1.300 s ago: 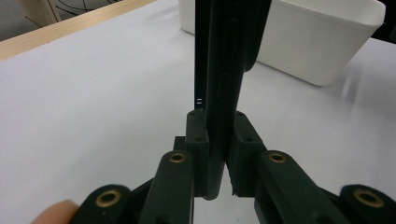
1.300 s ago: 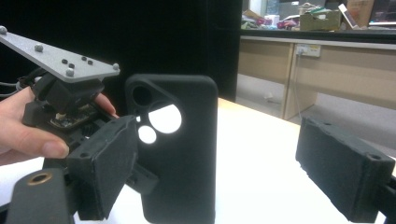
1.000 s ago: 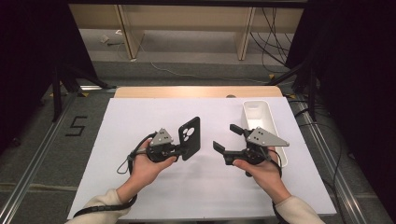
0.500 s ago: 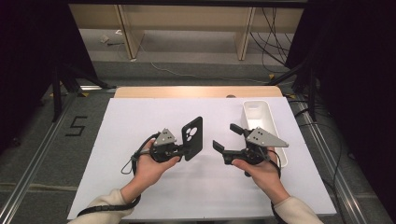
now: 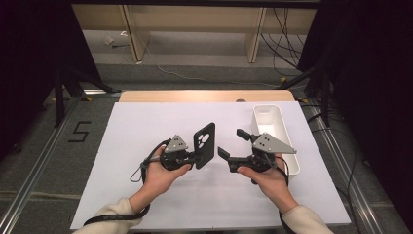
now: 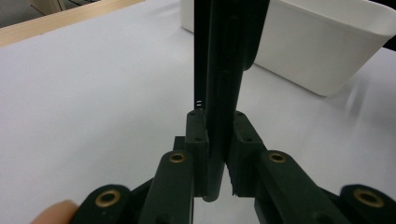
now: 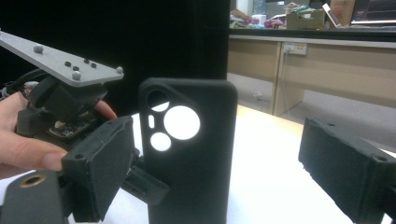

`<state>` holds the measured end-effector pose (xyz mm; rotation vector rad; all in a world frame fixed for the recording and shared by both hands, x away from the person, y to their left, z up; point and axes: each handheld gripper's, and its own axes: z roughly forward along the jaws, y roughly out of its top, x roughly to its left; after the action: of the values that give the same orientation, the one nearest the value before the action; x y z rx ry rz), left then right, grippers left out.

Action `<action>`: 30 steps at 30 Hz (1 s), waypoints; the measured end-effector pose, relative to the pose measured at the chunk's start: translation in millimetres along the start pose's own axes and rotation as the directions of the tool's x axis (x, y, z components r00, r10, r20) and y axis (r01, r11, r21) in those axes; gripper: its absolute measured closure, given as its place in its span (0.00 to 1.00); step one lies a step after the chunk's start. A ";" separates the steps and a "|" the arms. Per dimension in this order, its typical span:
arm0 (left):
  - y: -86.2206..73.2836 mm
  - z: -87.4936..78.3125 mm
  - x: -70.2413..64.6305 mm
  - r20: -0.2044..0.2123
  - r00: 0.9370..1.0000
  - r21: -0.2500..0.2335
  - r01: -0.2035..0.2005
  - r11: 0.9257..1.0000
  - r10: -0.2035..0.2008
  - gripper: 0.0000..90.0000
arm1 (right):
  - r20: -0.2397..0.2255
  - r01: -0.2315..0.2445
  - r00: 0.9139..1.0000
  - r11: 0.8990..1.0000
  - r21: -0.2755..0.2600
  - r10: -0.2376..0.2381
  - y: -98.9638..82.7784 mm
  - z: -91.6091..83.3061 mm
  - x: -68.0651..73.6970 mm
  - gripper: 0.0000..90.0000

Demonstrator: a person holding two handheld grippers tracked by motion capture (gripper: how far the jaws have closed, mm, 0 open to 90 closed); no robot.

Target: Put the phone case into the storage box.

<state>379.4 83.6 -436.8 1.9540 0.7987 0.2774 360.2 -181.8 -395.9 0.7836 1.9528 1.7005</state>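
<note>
High view first: my left gripper [image 5: 197,157] is clamped on the bottom edge of the black phone case [image 5: 204,145] and holds it upright, above the white table cover [image 5: 146,126]. My right gripper [image 5: 234,148] sits just to the side of it with jaws spread wide, nothing in them, pointing at the case. The white bin [image 5: 287,156] is right behind the right gripper, and looks empty as far as I can see.

Left gripper view: the case [image 6: 224,70] stands edge-on, pinched between both pads [image 6: 198,135], with the bin [image 6: 327,46] beyond it and off to one side.

Right gripper view: the case [image 7: 191,163] shows its back, camera cutouts facing me, between my open jaws but touching neither pad [image 7: 100,163]. The left gripper [image 7: 144,184] grips it low down.

So I'd say the pickup is done and we're mid-handover. Left to do: close the right jaws on the case, let go with the left, then probably drop it in the bin.
</note>
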 end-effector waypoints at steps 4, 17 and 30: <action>0.9 0.8 -1.7 0.001 1.000 0.000 0.000 1.000 0.000 0.89 | 0.001 0.000 1.000 1.000 -0.003 0.000 0.9 4.1 2.8 0.13; 2.8 4.2 -6.4 0.004 1.000 0.007 0.002 1.000 -0.002 0.89 | 0.009 0.001 1.000 1.000 0.002 -0.001 1.3 17.4 7.9 0.09; 3.6 6.4 -9.3 0.005 1.000 0.007 -0.008 1.000 0.008 0.89 | 0.027 -0.016 1.000 1.000 0.004 0.016 0.0 28.2 8.5 0.05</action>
<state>377.1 72.0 -435.7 1.9637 0.7900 0.2751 372.3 -155.2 -399.8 0.8211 1.9380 1.6872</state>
